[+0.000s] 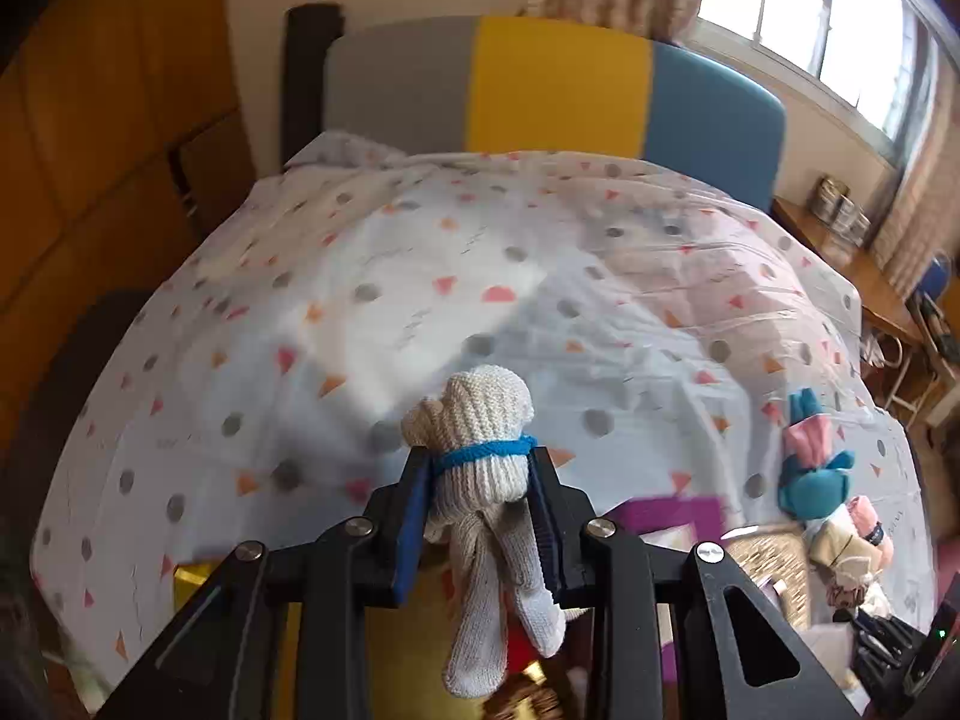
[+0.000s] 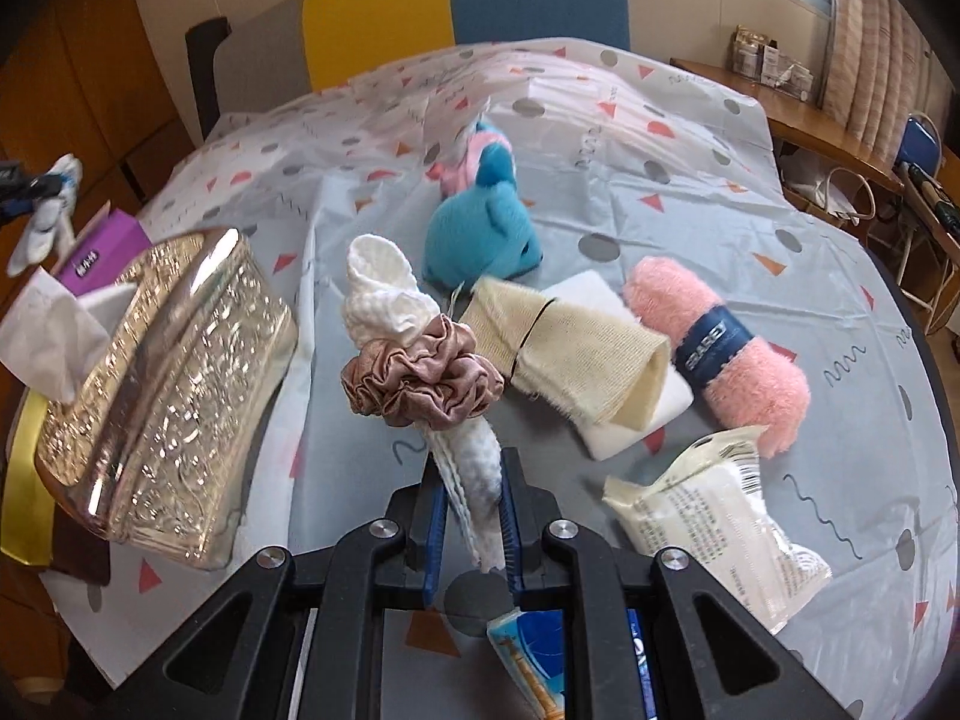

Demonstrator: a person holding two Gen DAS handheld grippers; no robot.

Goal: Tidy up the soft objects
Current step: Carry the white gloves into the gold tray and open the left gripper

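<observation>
My left gripper [image 1: 480, 468] is shut on a white knitted glove bundle [image 1: 480, 420] tied with a blue band, held above the patterned bed cover; its fingers hang down. It also shows far left in the right wrist view [image 2: 45, 204]. My right gripper [image 2: 471, 474] is shut on a white rolled cloth [image 2: 384, 294] wrapped in a pink-brown scrunchie [image 2: 420, 381], held over the cover. On the cover lie a blue plush toy [image 2: 480, 234], a cream folded cloth [image 2: 564, 348], a pink yarn skein [image 2: 717, 348] and a packaged white item [image 2: 714, 516].
A shiny gold tissue box [image 2: 174, 396] stands at left beside a purple box [image 2: 102, 246]. A pink and blue plush [image 2: 474, 150] lies behind the blue toy. A wooden desk [image 2: 810, 114] is at right, and a wicker basket [image 1: 768, 558] is in the left wrist view.
</observation>
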